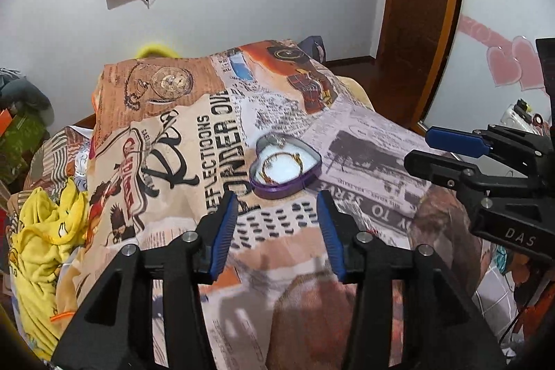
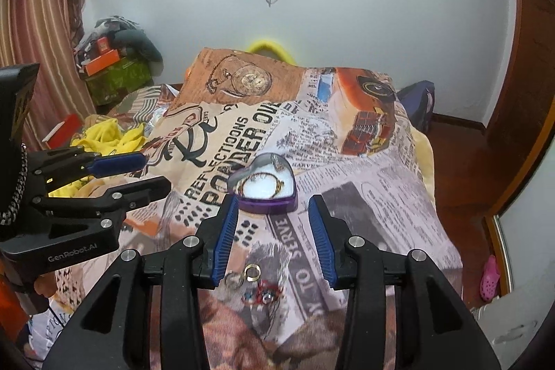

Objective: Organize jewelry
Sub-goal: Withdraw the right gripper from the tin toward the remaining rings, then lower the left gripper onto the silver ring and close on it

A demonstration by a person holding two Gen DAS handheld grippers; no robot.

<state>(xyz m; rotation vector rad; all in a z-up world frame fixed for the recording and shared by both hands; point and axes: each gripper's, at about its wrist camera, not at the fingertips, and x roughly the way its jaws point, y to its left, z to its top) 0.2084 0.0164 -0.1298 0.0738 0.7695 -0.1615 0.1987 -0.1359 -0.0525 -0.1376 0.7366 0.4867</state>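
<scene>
Left wrist view. Item one: my left gripper [image 1: 277, 217], jaws spread wide, nothing between them, hovering over the printed bedspread [image 1: 364, 141]. Item two: heart-shaped purple tin [image 1: 285, 167], lid off, resting on the spread just past the fingertips at 12 o'clock. Item three: gold bracelet [image 1: 281, 166] lying on the white padding inside the tin; a small silvery piece sits near the tin's far lobe, too small for me to identify. Item four: my right gripper [image 1: 421, 149] entering at 3 o'clock, fingers apart and empty.

Right wrist view. Item one: right gripper [image 2: 274, 214], jaws wide, holding nothing. Item two: the tin at 12 o'clock, just beyond the fingertips and a touch toward the left finger. Item three: loose pieces still on the spread low between the fingers at 6 o'clock: a gold ring [image 2: 252, 273], a paler ring [image 2: 233, 280] touching or just beside it, and a red tangle with small stones [image 2: 265, 295]. Item four: left gripper [image 2: 152, 174] at 9 o'clock, open.

Handling notes, my judgement: the rings are light, hard and slick, and apt to sink into the soft cloth; I would pinch across the band with the ribbed pads. The red piece looks limp and snag-prone; take it at its bulk. The tin is light and may skid if nudged.
</scene>
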